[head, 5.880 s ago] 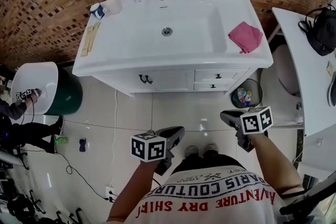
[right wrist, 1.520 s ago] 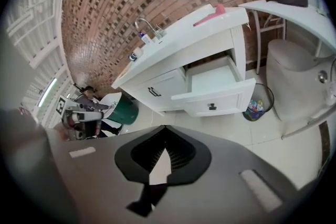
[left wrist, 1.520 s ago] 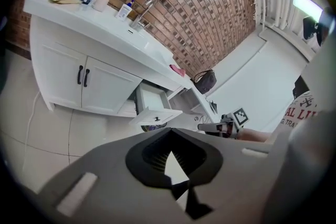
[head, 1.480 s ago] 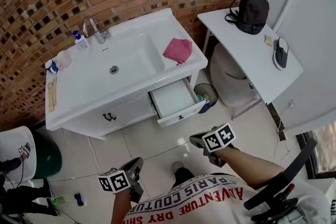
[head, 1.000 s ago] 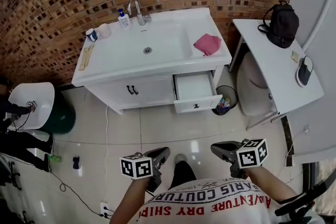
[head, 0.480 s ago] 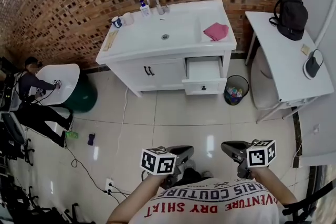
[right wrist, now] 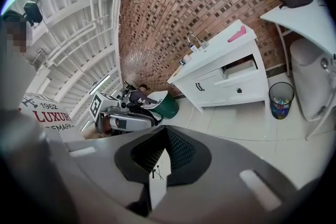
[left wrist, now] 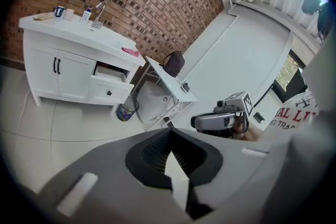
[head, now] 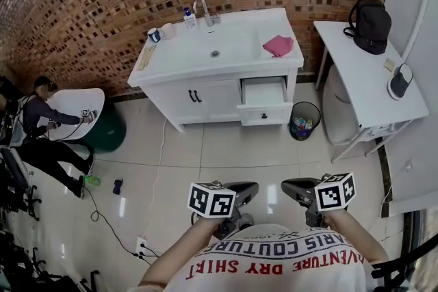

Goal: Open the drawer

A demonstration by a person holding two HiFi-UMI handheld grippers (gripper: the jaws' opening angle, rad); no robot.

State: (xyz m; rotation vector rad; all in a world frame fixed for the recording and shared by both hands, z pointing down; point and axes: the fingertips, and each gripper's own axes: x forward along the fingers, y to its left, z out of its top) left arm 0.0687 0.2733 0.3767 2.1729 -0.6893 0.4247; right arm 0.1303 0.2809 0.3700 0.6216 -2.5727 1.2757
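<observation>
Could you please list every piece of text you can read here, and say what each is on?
"PARIS COUTURE": black, upside down, on the person's white shirt.
"DRY SHIRT": red, same shirt; the word before it ends "VENTURE".
"1962" and "LUXUR": same shirt, seen in the right gripper view.
Soap bottle label: too small to read.

There's the drawer (head: pixel 263 90), white and box-shaped, and it's standing open, pulled out of the white vanity (head: pixel 212 100) with its pale inside showing from above. It sits level and square, with a flat white front panel and one small dark knob (head: pixel 264 115) at its middle. It's far ahead of the left gripper (head: pixel 241 191) and the right gripper (head: pixel 295 189), well apart from both and roughly in line with the gap between them. The left gripper view has it up and left of the jaws; the right gripper view has it up and right.
</observation>
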